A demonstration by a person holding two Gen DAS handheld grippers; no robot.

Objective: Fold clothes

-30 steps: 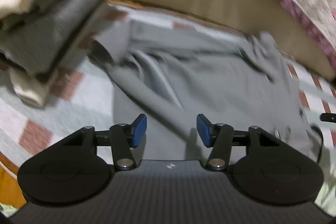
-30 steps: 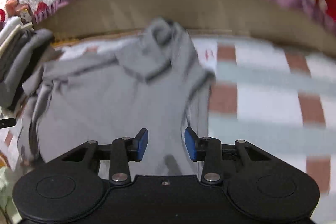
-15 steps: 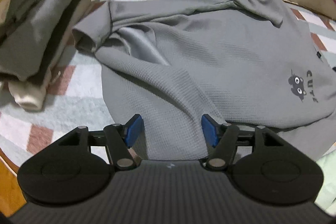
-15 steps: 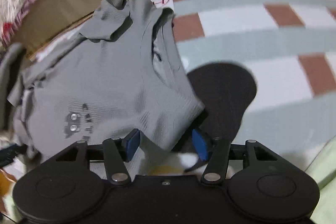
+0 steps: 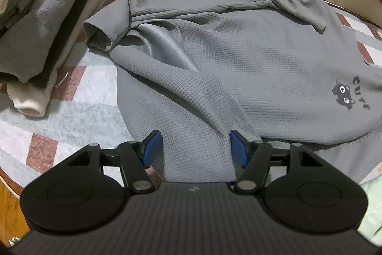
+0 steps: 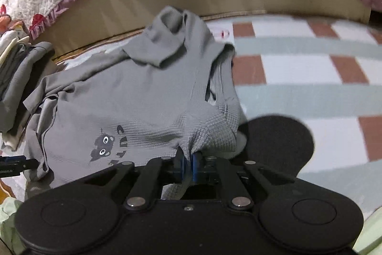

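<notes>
One grey shirt (image 5: 250, 68), two claws (image 6: 188, 164)

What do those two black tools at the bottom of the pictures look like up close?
Both look alike. The left tool and right tool each have a matte black ribbed body, two round black discs at the sides, jointed black arms with silver pivot pins, and two blue pads at the tips. No cables or sleeves show.

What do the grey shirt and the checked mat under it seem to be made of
Grey shirt: looks like a soft waffle-knit, likely cotton, matte; a small square grid texture shows, and it drapes in soft folds. Checked mat: seems a short-pile fleece or plush, matte; its surface looks fuzzy, though the fibre cannot be told.
</notes>
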